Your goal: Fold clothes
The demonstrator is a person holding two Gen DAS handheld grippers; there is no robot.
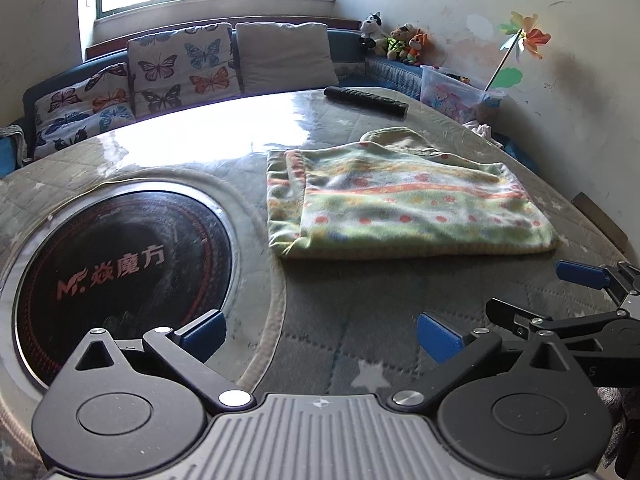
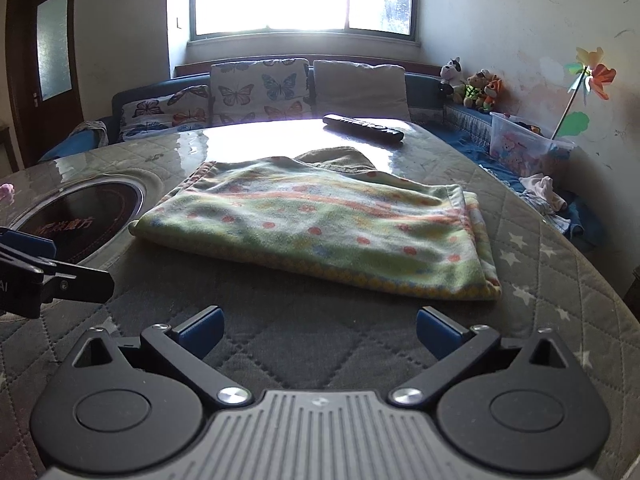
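A folded fleece garment [image 1: 404, 204], green with orange dots and stripes, lies flat on the round quilted table [image 1: 360, 336]. It also shows in the right wrist view [image 2: 320, 224], with a khaki piece [image 2: 340, 159] sticking out behind it. My left gripper [image 1: 320, 338] is open and empty, just short of the garment's near edge. My right gripper [image 2: 319, 334] is open and empty, in front of the garment's near edge. The right gripper shows at the right of the left wrist view [image 1: 532, 300].
A round black cooktop [image 1: 120, 276] is set into the table to the left of the garment. A black remote [image 1: 366, 100] lies at the table's far side. Behind are a sofa with butterfly cushions [image 1: 180, 72], plush toys [image 1: 400, 40] and a plastic box [image 1: 456, 92].
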